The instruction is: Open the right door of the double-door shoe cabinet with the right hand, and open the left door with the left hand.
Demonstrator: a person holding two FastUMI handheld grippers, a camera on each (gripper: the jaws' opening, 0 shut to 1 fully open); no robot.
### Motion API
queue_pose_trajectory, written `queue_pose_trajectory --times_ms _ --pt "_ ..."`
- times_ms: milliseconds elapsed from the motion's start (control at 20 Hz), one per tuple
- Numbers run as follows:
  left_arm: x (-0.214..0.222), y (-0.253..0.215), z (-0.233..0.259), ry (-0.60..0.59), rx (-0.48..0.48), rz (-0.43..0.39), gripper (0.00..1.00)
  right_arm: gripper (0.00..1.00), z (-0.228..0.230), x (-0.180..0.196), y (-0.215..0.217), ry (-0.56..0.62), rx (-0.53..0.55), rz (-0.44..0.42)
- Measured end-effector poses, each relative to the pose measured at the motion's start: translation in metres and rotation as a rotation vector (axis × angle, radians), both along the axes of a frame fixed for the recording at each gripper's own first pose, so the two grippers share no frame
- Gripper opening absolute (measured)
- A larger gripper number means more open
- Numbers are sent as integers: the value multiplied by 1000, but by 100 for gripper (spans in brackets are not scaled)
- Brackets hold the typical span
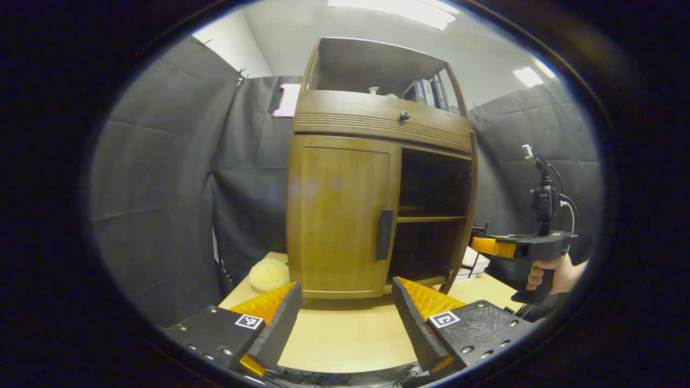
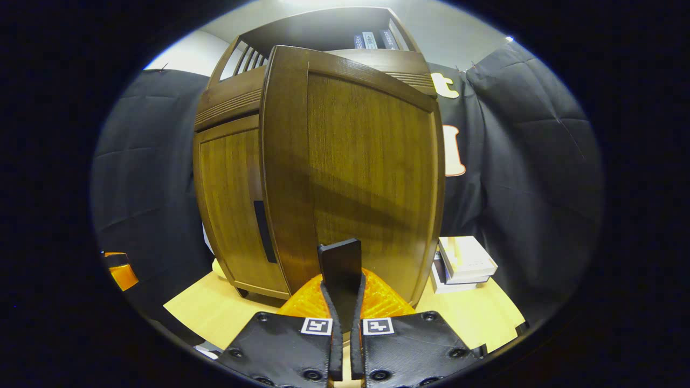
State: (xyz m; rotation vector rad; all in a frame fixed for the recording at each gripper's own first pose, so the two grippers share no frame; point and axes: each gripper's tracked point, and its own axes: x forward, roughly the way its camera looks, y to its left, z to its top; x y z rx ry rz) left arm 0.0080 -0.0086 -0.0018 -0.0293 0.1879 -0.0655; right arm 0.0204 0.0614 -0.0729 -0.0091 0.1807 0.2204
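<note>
The shoe cabinet [image 1: 377, 161] stands upright on the desk [image 1: 345, 334] directly ahead of you in the left gripper view. Its left door [image 1: 339, 215] is shut, with a dark vertical handle [image 1: 385, 234] near the door's inner edge; its right door [image 2: 366, 178] is swung open, exposing a dark interior crossed by a shelf [image 1: 431, 219]. In the right gripper view, your right gripper [image 2: 345, 302] has its fingers clenched on the right door's handle [image 2: 340, 264], one on each side, with the opened door panel standing close in front of the camera. In the left gripper view, your left gripper [image 1: 345, 310] hangs above the desk, fingers released and spread wide, apart from the left door and roughly level with the cabinet's base. Above the doors runs a drawer [image 1: 388, 121] with a small round knob [image 1: 404, 115], and an open top shelf carries several books [image 1: 428, 92]. A pale yellow round object [image 1: 268, 274] lies on the desk just beside the cabinet's left side. A stack of white boxes [image 2: 463, 263] sits on the desk beside the cabinet's right side, behind the opened door. Nothing lies on the desk between your left gripper and the left door's handle.
</note>
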Motion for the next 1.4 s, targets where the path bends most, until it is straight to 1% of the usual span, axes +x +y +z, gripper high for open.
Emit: queue_pose_trajectory --times_ms 50,100,150,200,300,400,450,500,600,750,900,950,1000,1050,1100,1150,1250,1300,1350,1400 --pt "2 -2 1 3 -1 -28 95 7 -4 -7 -10 6 4 -11" --pt "1 -5 2 -2 -8 -59 95 4 -4 -11 -18 6 5 -13" --pt "4 -6 3 -5 -11 -86 97 7 -3 -15 -24 4 5 -16" --pt "6 -6 3 -5 -4 -98 96 7 -2 -17 -30 7 2 -16" --pt "8 -5 5 -21 12 -78 96 7 -2 -23 -42 11 -17 -11" --pt "12 -8 10 -49 -12 -39 96 7 -3 -27 -59 9 -50 -19" --pt "16 -12 14 -55 -34 -35 96 6 -4 -30 -68 6 -58 -22" --pt "16 -16 15 -59 -51 -31 96 2 -4 -32 -76 6 -56 -21" --pt "16 -23 16 -55 -68 -19 96 3 -5 -34 -93 15 -48 -10" --pt "16 -34 19 -45 -64 14 96 2 -5 -34 -121 12 -62 15" --pt "12 -45 19 -35 -63 51 96 4 -5 -31 -152 11 -44 34" --pt "12 -50 19 -32 -75 62 96 5 -5 -30 -164 3 -40 33" --pt "12 -56 22 -35 -93 69 96 2 -4 -28 -175 -1 -30 32" --pt "13 -64 24 -41 -111 72 96 5 -5 -26 -187 -4 -12 33" --pt "12 -71 24 -43 -120 77 96 5 -3 -24 -198 -10 7 35" --pt "10 -75 23 -43 -116 89 96 2 0 -22 -208 -24 21 41" --pt "8 -77 24 -54 -98 108 96 7 4 -22 -205 -43 38 117" --pt "6 -78 23 -58 -86 118 96 5 4 -22 -204 -58 14 131" --pt "5 -78 22 -55 -74 130 96 5 3 -22 -205 -77 -9 140" --pt "4 -77 19 -46 -67 143 96 2 3 -22 -205 -88 -17 147"
